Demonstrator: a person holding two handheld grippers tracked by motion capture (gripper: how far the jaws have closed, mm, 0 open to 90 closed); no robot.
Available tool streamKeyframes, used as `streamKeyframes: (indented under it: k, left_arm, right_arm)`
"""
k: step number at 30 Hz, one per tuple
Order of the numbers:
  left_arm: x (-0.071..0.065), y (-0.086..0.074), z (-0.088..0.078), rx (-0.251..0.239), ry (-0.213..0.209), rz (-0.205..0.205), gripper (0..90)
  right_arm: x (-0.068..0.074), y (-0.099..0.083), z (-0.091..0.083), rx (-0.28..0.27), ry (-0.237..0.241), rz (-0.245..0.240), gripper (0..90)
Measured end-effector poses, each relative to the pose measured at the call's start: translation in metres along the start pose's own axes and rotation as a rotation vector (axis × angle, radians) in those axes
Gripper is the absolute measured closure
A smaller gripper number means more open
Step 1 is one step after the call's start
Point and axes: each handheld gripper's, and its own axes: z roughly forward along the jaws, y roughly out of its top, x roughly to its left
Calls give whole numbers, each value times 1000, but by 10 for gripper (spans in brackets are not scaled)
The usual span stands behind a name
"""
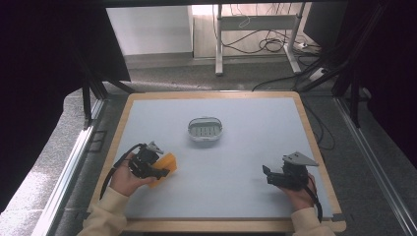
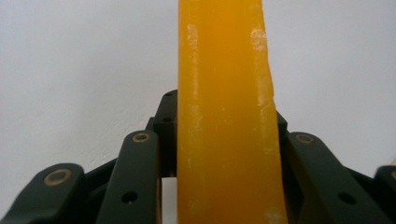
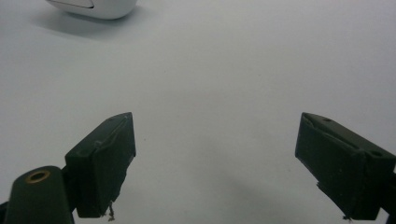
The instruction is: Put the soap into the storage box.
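Clamped in the left gripper (image 1: 158,173) at the near left of the table (image 1: 246,196): an orange soap bar (image 1: 166,166), jutting out rightward from the jaws. Looks light, stiff and waxy, probably slick on its broad faces, apt to chip or dent at the edges under a hard squeeze. Best held as now, across the two flat faces and well back from the tip, with steady rather than crushing pressure. Right gripper (image 1: 268,175) at the near right, jaws spread wide with nothing between them, resting low by the mat. White dish (image 1: 205,129) with a slotted floor at the middle of the table, well apart from both grippers, likely where the bar belongs. From the high view: the whole layout, the gap between soap and dish, both hands and sleeves. From the left gripper view: the bar (image 2: 224,116) close up, standing between the two black jaws, pale scuffs and a ragged right edge along its length, none of that legible from above. From the right gripper view: the open pads (image 3: 105,163) over bare mat, and a corner of the dish (image 3: 100,5) at the far left.
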Motion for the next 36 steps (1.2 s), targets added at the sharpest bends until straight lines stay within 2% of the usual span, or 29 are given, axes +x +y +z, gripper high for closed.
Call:
streamKeyframes:
  k: [6, 13, 18, 25, 36]
  left_arm:
    - [3, 5, -2, -13, -15, 1, 619]
    - [6, 6, -3, -7, -27, 2, 619]
    - [7, 7, -4, -10, -22, 4, 618]
    - [6, 14, -7, -20, -49, 28, 618]
    - [8, 27, -8, -25, -49, 39, 619]
  right_arm:
    - [-1, 0, 0, 1, -3, 2, 125]
    - [-1, 0, 0, 1, -4, 0, 125]
    - [-1, 0, 0, 3, -4, 0, 125]
    - [-1, 0, 0, 2, -6, 0, 125]
    - [-1, 0, 0, 6, -5, -2, 125]
